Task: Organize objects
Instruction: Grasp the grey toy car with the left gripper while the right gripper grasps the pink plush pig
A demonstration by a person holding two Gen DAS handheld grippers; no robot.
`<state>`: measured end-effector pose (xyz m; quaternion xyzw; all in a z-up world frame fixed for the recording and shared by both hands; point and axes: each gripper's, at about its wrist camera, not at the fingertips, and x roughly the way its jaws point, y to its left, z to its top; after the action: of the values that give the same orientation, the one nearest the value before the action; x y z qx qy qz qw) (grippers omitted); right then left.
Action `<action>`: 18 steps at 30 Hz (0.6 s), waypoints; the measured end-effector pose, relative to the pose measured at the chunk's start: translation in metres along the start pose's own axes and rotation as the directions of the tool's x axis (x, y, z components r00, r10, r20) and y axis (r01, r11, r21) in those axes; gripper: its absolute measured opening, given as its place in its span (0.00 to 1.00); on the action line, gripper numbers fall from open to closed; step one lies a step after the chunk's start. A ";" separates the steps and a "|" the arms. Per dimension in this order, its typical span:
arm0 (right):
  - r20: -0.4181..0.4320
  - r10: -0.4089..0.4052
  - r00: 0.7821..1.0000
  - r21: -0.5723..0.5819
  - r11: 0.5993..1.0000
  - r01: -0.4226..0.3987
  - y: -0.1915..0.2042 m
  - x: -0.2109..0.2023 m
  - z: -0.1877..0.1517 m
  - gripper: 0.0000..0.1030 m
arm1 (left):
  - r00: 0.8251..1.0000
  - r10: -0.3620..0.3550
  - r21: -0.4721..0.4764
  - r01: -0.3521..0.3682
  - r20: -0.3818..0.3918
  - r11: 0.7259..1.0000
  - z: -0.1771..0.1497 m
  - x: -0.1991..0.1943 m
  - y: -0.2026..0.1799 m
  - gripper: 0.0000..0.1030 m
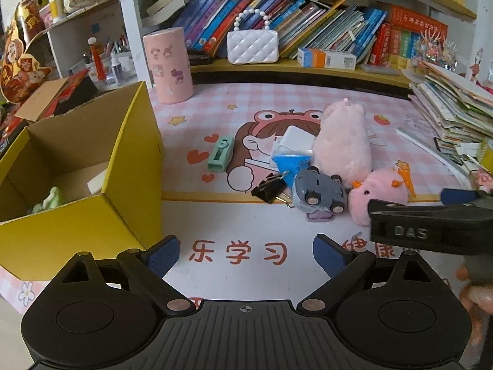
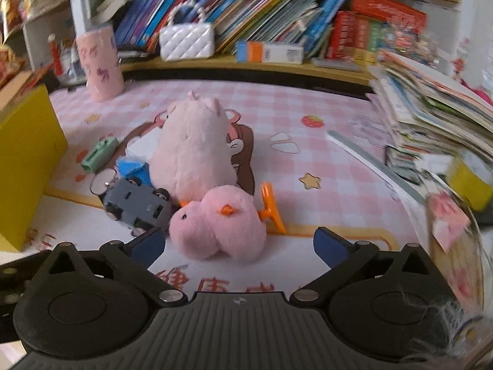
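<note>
The right hand-held gripper (image 2: 238, 243) is spread wide and empty, just short of the pink chick plush (image 2: 215, 225); the left hand-held gripper (image 1: 246, 254) is likewise spread over bare table (image 1: 246, 222); one yellow box (image 1: 77, 166) at left holds a green toy (image 1: 50, 200); the pile beside the chick counts one larger plush (image 1: 342, 141), one grey toy car (image 1: 317, 191), one black binder clip (image 1: 268, 188), one green tape dispenser (image 1: 221, 153).

Fluffy pink plush chick (image 2: 215, 225), glossy quilted handbag (image 1: 252, 46), matt cardboard box (image 1: 129, 160)
</note>
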<state>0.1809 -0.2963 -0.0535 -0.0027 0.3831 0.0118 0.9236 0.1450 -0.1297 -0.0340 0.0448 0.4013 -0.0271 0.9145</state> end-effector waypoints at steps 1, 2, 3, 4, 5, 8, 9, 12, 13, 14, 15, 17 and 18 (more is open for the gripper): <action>-0.011 0.007 1.000 -0.016 1.000 -0.007 0.000 0.006 0.002 1.00 | 1.000 0.006 -0.001 -0.006 -0.001 1.000 0.001 0.001 -0.001 0.93; -0.021 0.019 1.000 -0.029 0.999 -0.019 0.000 0.012 0.004 1.00 | 1.000 0.010 -0.001 -0.010 -0.002 1.000 0.002 0.002 -0.002 0.93; -0.027 0.031 0.999 -0.041 0.999 -0.032 0.001 0.017 0.006 1.00 | 1.000 0.013 -0.001 -0.013 -0.003 1.000 0.003 0.003 -0.003 0.93; -0.027 0.037 0.999 -0.054 0.998 -0.039 0.001 0.021 0.008 1.00 | 1.000 0.015 0.000 -0.015 -0.002 1.000 0.004 0.003 -0.004 0.93; -0.025 0.041 0.999 -0.064 0.997 -0.042 0.002 0.024 0.009 1.00 | 1.000 0.015 0.001 -0.015 0.000 1.000 0.005 0.004 -0.005 0.93; -0.034 0.065 0.997 -0.081 0.994 -0.068 -0.001 0.036 0.012 0.88 | 1.000 0.013 0.003 -0.013 0.000 1.000 0.008 0.007 -0.010 0.93; -0.040 0.093 0.995 -0.073 0.993 -0.096 -0.003 0.037 0.014 0.84 | 1.000 0.011 0.004 -0.011 -0.001 1.000 0.009 0.009 -0.011 0.93; -0.022 0.115 0.993 -0.026 0.993 -0.116 -0.015 0.030 0.020 0.80 | 1.000 -0.005 0.012 0.005 0.008 1.000 0.014 0.013 -0.019 0.92; -0.007 0.115 0.993 -0.006 0.993 -0.115 -0.020 0.026 0.022 0.80 | 1.000 -0.015 0.014 0.014 0.011 1.000 0.016 0.015 -0.022 0.92; 0.013 0.109 0.994 0.013 0.994 -0.110 -0.025 0.020 0.023 0.80 | 1.000 -0.023 0.015 0.023 0.014 1.000 0.018 0.017 -0.026 0.92; 0.030 0.099 0.995 0.028 0.995 -0.100 -0.030 0.015 0.024 0.80 | 0.999 -0.032 0.017 0.032 0.018 0.999 0.020 0.020 -0.029 0.91; 0.056 0.071 0.996 0.061 0.995 -0.074 -0.038 0.005 0.025 0.80 | 0.999 -0.046 0.031 0.045 0.024 0.998 0.024 0.028 -0.039 0.91; 0.065 0.060 0.996 0.078 0.995 -0.065 -0.042 0.000 0.025 0.80 | 0.999 -0.046 0.043 0.045 0.025 0.998 0.026 0.032 -0.044 0.91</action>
<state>0.1995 -0.3383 -0.0364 0.0468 0.3541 0.0255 0.9337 0.1819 -0.1768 -0.0432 0.0548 0.3895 -0.0572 0.9176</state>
